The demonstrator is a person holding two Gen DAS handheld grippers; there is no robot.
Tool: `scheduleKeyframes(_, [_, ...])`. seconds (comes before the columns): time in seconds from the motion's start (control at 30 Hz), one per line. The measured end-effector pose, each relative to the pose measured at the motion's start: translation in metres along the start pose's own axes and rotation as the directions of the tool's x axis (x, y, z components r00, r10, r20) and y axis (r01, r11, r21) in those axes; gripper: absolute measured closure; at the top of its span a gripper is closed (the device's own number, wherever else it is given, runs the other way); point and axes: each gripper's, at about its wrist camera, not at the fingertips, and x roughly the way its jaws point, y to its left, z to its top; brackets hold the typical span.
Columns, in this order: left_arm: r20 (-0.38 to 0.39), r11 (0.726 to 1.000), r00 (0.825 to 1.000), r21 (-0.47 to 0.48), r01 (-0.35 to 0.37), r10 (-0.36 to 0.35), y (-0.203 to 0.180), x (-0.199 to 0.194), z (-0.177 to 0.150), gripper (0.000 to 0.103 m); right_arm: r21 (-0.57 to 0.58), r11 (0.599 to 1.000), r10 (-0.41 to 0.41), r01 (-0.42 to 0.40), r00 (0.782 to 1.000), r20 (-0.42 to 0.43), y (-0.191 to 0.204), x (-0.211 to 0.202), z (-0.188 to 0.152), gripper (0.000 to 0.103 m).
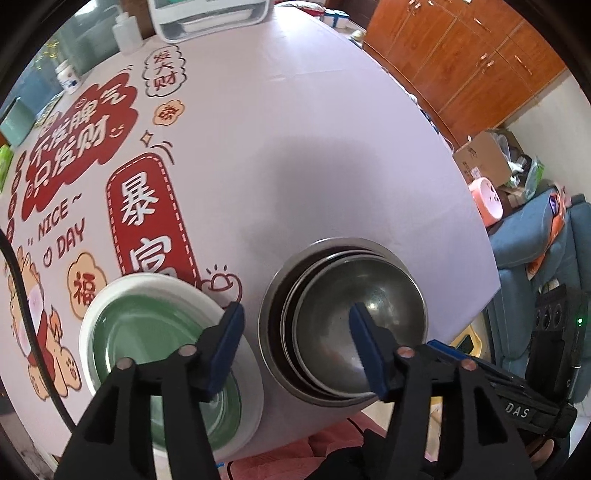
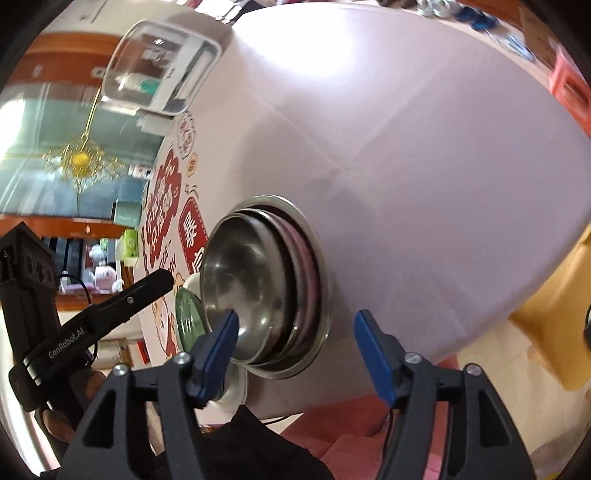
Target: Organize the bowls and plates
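Observation:
A nested stack of steel bowls [image 1: 343, 321] sits near the front edge of the white table [image 1: 332, 147]. Left of it lies a green plate with a white rim [image 1: 159, 332]. My left gripper [image 1: 295, 314] hangs open above both, one finger over the plate's rim, the other over the top bowl's hollow, pressing on nothing. In the right wrist view the bowl stack [image 2: 258, 280] shows tilted layers, one pinkish. My right gripper [image 2: 297, 317] is open around the stack's near side, its left fingertip at the top bowl's rim. The green plate [image 2: 188, 317] peeks out behind.
A clear lidded container [image 1: 210, 18], a white bottle [image 1: 127, 33] and a small jar [image 1: 68, 75] stand along the table's far side. Red printed decorations cover the cloth's left part. Wooden cabinets [image 1: 461, 55], a cardboard box [image 1: 480, 158] and a blue sofa [image 1: 535, 240] lie beyond the right edge.

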Motion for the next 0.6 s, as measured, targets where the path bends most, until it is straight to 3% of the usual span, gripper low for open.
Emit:
scheduleKeyframes(0.27, [-0.087, 0.998, 0.996, 0.054, 0.018, -0.013, -0.001, 0.030, 0.021, 0.027, 0.169, 0.985, 0.018, -0.017, 1.000, -0.002, -0.023, 0.015, -0.003, 0.026])
scheduleKeyframes(0.6, [-0.204, 0.995, 0.979, 0.095, 0.026, -0.006, 0.001, 0.069, 0.033, 0.026, 0.246, 0.969, 0.028, -0.021, 0.999, -0.027, -0.030, 0.035, -0.007, 0.026])
